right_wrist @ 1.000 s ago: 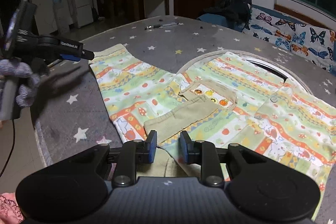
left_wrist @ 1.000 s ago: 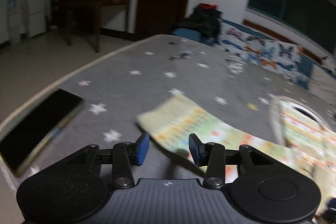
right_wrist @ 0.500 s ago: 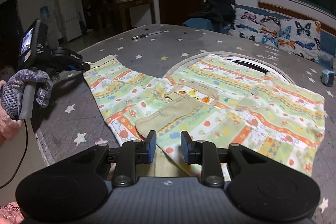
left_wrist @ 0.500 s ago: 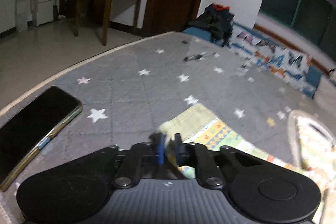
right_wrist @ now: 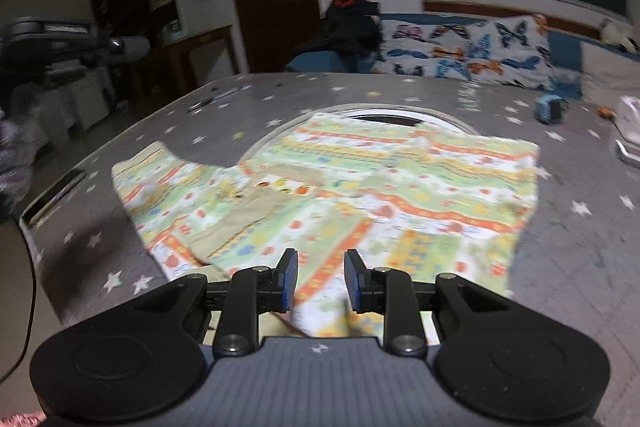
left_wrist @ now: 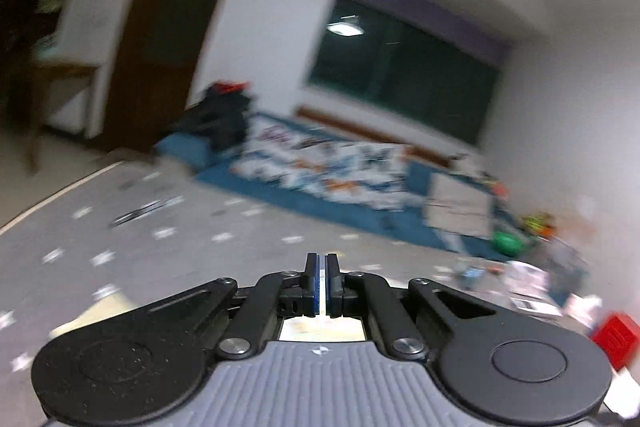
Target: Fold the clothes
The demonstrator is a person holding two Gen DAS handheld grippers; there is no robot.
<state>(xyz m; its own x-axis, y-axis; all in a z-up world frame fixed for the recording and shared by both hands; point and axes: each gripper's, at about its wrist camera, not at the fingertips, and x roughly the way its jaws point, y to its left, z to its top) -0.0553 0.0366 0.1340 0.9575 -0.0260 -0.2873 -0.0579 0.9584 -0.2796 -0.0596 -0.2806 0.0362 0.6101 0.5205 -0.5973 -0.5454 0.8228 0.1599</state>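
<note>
Right gripper point(right_wrist: 317, 283) straddles the near hem of the patterned shirt point(right_wrist: 360, 195), jaws partly open with a fold of cloth between them, the shirt lying flat on the starred mat point(right_wrist: 580, 247). Left gripper point(left_wrist: 322, 283) is pinched shut, apparently on a sliver of cloth. The sleeve fold looks begun; next, carry it across the shirt.
</note>
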